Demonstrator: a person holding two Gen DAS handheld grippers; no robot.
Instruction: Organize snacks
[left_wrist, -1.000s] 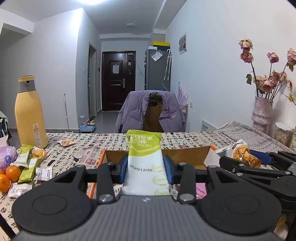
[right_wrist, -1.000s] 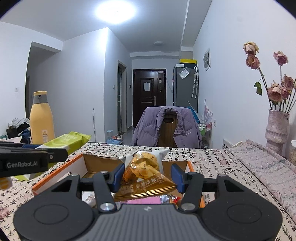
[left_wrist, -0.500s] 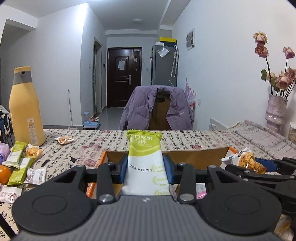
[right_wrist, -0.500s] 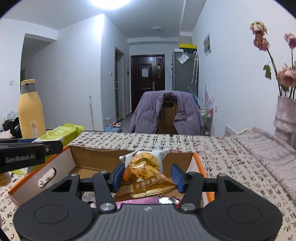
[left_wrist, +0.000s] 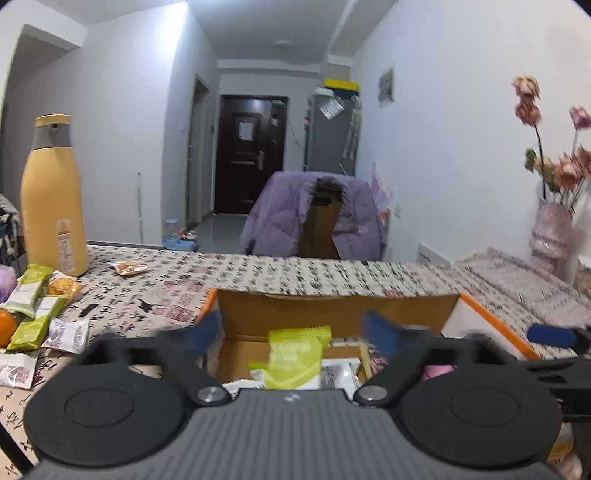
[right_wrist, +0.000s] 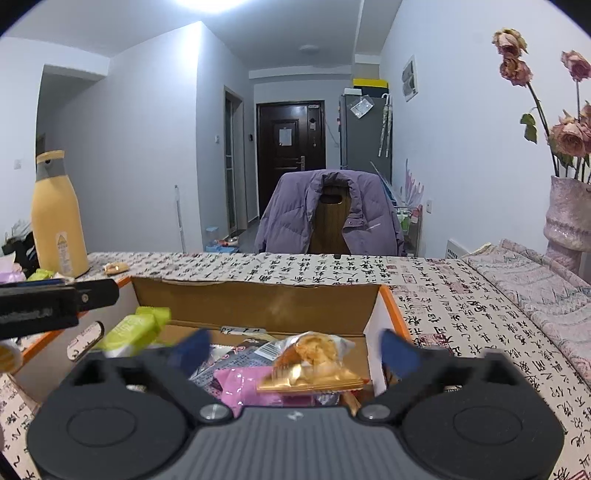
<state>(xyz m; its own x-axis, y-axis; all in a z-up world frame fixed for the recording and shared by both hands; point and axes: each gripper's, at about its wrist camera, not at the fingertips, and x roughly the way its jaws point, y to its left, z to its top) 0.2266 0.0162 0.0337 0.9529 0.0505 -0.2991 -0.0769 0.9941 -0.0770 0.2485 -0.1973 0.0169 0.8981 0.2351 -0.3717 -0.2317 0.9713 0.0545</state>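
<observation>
An open cardboard box (left_wrist: 332, 308) with orange edges sits on the table right in front of both grippers, with several snack packets inside. My left gripper (left_wrist: 293, 332) is over it, jaws opening wide, blue fingertips (left_wrist: 205, 332) blurred. The green snack bar (left_wrist: 293, 356) lies loose between them, dropped into the box, touching neither pad. My right gripper (right_wrist: 295, 350) is also opening over the box (right_wrist: 258, 306). The gold snack packet (right_wrist: 314, 365) rests free on a pink packet (right_wrist: 240, 384) between its spread fingers. The green bar (right_wrist: 133, 332) and left gripper (right_wrist: 55, 306) show at left.
Left of the box lie loose snack packets (left_wrist: 33, 314), an orange (left_wrist: 5, 326) and a tall yellow bottle (left_wrist: 51, 199). A small packet (left_wrist: 129, 267) lies farther back. A chair with a purple jacket (left_wrist: 314, 214) stands beyond the table. A flower vase (right_wrist: 569, 221) stands at right.
Both grippers have gone from shut on their snacks to wide open. The green bar and the gold packet have dropped into the box. Both hands came lower and closer over the box.
</observation>
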